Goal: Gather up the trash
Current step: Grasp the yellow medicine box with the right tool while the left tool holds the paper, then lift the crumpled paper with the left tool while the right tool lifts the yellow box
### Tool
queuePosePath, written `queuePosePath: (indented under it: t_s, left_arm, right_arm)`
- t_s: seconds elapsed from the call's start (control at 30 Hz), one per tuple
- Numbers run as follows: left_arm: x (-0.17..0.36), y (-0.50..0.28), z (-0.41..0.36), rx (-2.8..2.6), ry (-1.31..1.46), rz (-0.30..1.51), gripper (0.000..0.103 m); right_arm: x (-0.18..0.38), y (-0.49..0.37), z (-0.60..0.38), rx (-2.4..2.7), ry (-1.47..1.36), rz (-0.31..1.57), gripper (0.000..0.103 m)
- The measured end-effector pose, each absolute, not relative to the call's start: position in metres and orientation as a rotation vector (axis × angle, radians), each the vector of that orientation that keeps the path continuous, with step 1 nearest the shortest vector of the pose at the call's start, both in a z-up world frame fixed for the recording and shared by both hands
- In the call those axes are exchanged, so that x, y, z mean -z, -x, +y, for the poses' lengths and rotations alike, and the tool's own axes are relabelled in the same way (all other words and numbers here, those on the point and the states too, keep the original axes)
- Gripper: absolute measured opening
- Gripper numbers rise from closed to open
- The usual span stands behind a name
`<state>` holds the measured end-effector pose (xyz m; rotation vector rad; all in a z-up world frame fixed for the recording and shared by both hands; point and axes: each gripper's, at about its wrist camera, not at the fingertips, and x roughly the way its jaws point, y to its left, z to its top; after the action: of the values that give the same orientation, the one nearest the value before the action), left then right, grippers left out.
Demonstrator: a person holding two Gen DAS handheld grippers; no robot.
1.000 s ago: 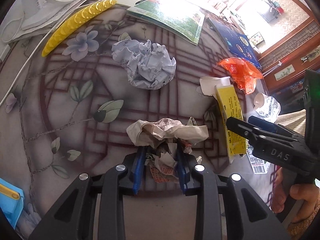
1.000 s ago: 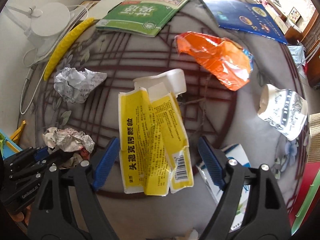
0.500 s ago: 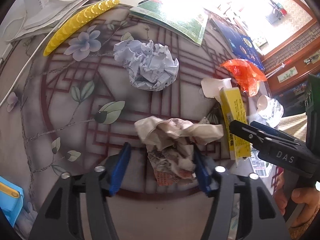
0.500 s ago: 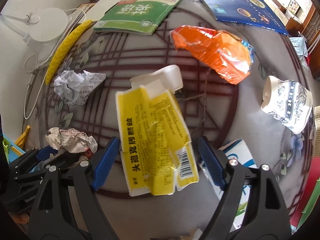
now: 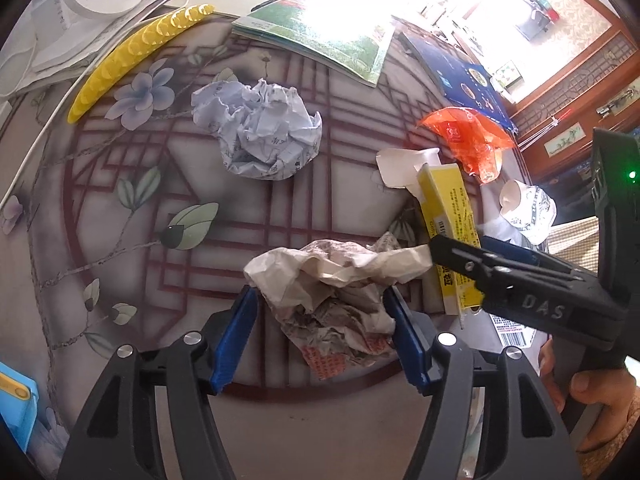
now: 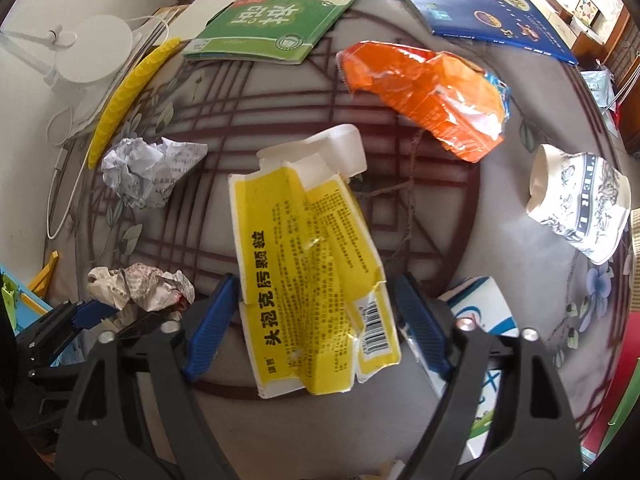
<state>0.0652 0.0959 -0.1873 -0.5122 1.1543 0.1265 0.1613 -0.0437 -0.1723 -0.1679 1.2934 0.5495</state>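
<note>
Your floral-patterned worktop is crowded: white paper ball, orange wrapper, crushed cup, books behind. Your left gripper gapes around the brownish paper wad; your right gripper gapes around the flattened yellow box, neither gripped.

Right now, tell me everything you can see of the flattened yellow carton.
The flattened yellow carton is creased cardboard, yellow with black Chinese print and a barcode near its lower right corner. White inner flaps stick out at its far end. It lies lengthwise on the patterned table, between the fingers of the open right gripper. In the left wrist view its far end tilts upward. Whether the fingers touch it is unclear.
</note>
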Motion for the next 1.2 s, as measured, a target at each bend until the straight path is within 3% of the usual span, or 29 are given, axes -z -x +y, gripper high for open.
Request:
queuePosePath:
  t_s: [0.1, 0.13, 0.17, 0.33, 0.47, 0.73, 0.8, 0.87, 0.93, 1.03, 1.2]
  left_arm:
    - [0.186, -0.065, 0.097, -0.135, 0.513, 1.147, 0.062]
    - [0.186, -0.064, 0.098, -0.139, 0.516, 1.144, 0.062]
    - [0.186, -0.063, 0.099, -0.144, 0.518, 1.143, 0.062]
    - [0.183, -0.061, 0.101, -0.146, 0.524, 1.132, 0.064]
    - [0.181, -0.061, 0.101, -0.143, 0.544, 1.113, 0.08]
    - [0.184, -0.07, 0.09, -0.101, 0.526, 1.128, 0.079]
    - [0.185, -0.074, 0.087, -0.1, 0.495, 1.135, 0.078]
    - [0.187, -0.075, 0.085, -0.105, 0.465, 1.144, 0.069]
    - [0.191, -0.076, 0.085, -0.116, 0.447, 1.166, 0.05]
    - [0.192, -0.071, 0.091, -0.118, 0.478, 1.159, 0.043]
    - [0.183, -0.066, 0.093, -0.137, 0.463, 1.123, 0.04]
  right_arm:
    - [0.172, -0.16, -0.043, -0.553, 0.168, 1.289, 0.063]
    - [0.171, -0.159, -0.043, -0.56, 0.162, 1.287, 0.05]
    - [0.167, -0.158, -0.043, -0.564, 0.15, 1.277, 0.048]
    - [0.151, -0.154, -0.052, -0.565, 0.117, 1.234, 0.047]
    - [0.14, -0.149, -0.065, -0.564, 0.069, 1.222, 0.047]
    - [0.125, -0.126, -0.089, -0.567, -0.013, 1.218, 0.047]
    - [0.123, -0.12, -0.095, -0.56, -0.027, 1.215, 0.047]
    - [0.122, -0.118, -0.101, -0.553, -0.038, 1.216, 0.047]
    - [0.123, -0.116, -0.107, -0.54, -0.055, 1.22, 0.047]
    - [0.124, -0.116, -0.114, -0.526, -0.072, 1.225, 0.047]
    - [0.12, -0.116, -0.114, -0.529, -0.074, 1.221, 0.047]
